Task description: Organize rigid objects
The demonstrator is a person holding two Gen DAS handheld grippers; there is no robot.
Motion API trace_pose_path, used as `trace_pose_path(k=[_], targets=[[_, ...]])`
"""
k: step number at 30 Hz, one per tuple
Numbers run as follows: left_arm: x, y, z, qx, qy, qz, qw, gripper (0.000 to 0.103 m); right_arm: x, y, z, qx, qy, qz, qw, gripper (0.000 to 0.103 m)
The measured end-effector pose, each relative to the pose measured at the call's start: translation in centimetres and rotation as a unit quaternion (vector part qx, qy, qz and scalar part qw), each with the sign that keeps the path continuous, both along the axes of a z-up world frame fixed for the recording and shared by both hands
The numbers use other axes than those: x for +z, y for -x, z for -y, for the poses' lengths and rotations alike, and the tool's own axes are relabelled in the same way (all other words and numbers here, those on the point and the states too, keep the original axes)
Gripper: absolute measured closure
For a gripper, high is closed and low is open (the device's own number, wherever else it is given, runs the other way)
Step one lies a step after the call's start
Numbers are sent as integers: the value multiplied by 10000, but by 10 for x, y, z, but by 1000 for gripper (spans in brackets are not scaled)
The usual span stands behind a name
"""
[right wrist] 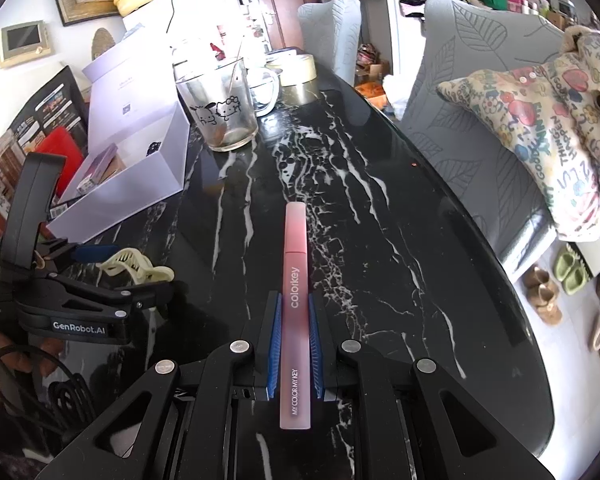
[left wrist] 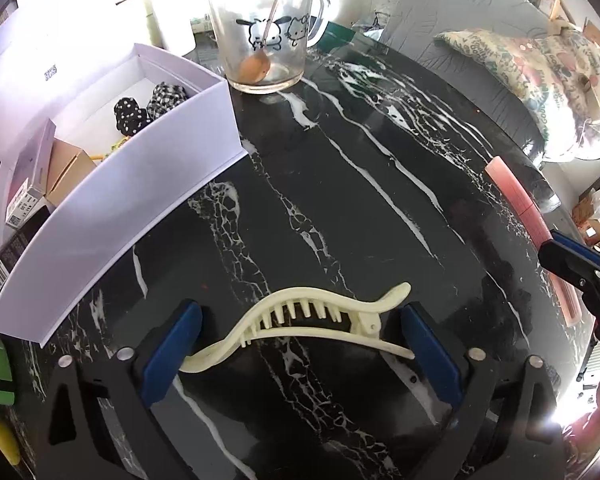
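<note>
The left gripper [left wrist: 300, 344] is straddling the cream hair claw clip [left wrist: 300, 320] with jaws wide, clip lying between them on the marble table [left wrist: 380, 160], unpinched. The right gripper [right wrist: 295, 344] is clamping the pink lip-gloss tube [right wrist: 296, 280], presumably bound for the white box [left wrist: 140, 200].

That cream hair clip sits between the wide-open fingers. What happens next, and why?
Probably the left gripper closes on the cream hair clip: its blue pads already flank the clip on the black marble table, and the open white box waits alongside.
</note>
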State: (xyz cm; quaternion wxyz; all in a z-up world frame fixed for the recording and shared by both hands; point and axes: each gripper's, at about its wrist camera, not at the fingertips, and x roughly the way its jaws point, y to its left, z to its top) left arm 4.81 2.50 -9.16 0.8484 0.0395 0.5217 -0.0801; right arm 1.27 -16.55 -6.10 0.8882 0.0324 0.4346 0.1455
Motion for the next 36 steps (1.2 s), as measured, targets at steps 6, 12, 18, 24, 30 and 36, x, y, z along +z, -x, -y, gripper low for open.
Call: trace_pose_path(k=[6, 12, 18, 24, 30, 36], targets=[[7, 6, -4, -107, 125, 117, 9998, 35, -2, -2, 1, -8, -33, -40, 10000, 90], [13, 9, -5, -143, 210, 143, 9996, 40, -1, -3, -1, 31, -38, -23, 10000, 90], [26, 9, -6, -136, 376, 185, 9990, 51, 2, -5, -2, 60, -35, 2, 10000, 90], [28, 9, -13, -56, 387, 196, 9990, 74, 3, -5, -9, 159, -27, 16, 9999, 90], [16, 11, -15, -41, 500, 56, 9987, 91, 4, -4, -15, 235, 6, 25, 9997, 90], [19, 15, -11, -196, 370, 139, 9990, 93, 4, -4, -15, 220, -6, 31, 9998, 90]])
